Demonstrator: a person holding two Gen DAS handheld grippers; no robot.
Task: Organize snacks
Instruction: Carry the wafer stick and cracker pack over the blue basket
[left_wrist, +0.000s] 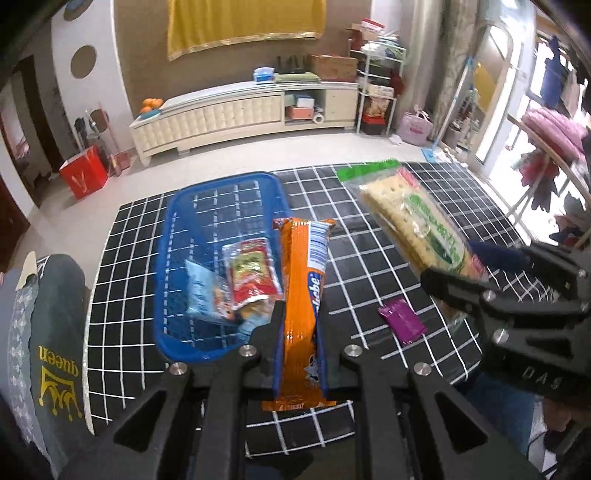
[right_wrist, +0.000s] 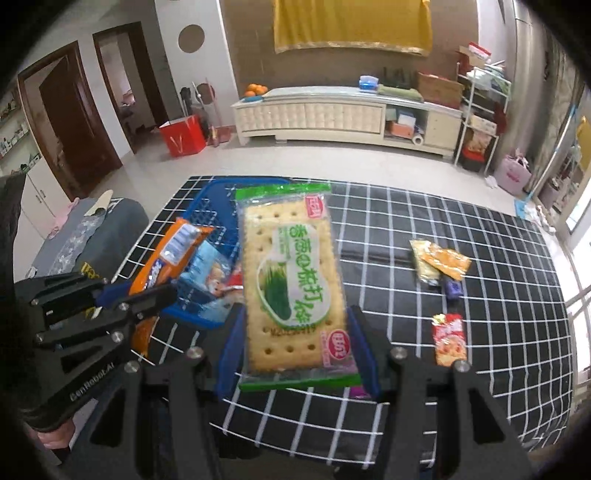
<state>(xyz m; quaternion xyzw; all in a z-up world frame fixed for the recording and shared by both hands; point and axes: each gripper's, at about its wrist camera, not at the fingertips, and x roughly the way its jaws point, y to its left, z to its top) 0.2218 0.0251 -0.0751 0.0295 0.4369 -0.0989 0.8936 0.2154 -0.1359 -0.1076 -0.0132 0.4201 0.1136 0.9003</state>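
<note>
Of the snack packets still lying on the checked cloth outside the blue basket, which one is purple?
The small purple packet, lying alone close to the right tongs. The other loose packets are an orange-and-yellow one and a red one.

Both wrist cameras looked steeply down along their fingers, close above the checked table (left_wrist: 424, 221); both views shared the blue basket (left_wrist: 177, 236).

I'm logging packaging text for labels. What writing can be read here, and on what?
"queen": dark cloth.
"DAS": right gripper body.
"GenRobot.AI": left gripper body.
Orange packet: only "...obe".
Cracker pack: Chinese characters, blurred.
Packets in blue basket: unreadable.
</note>
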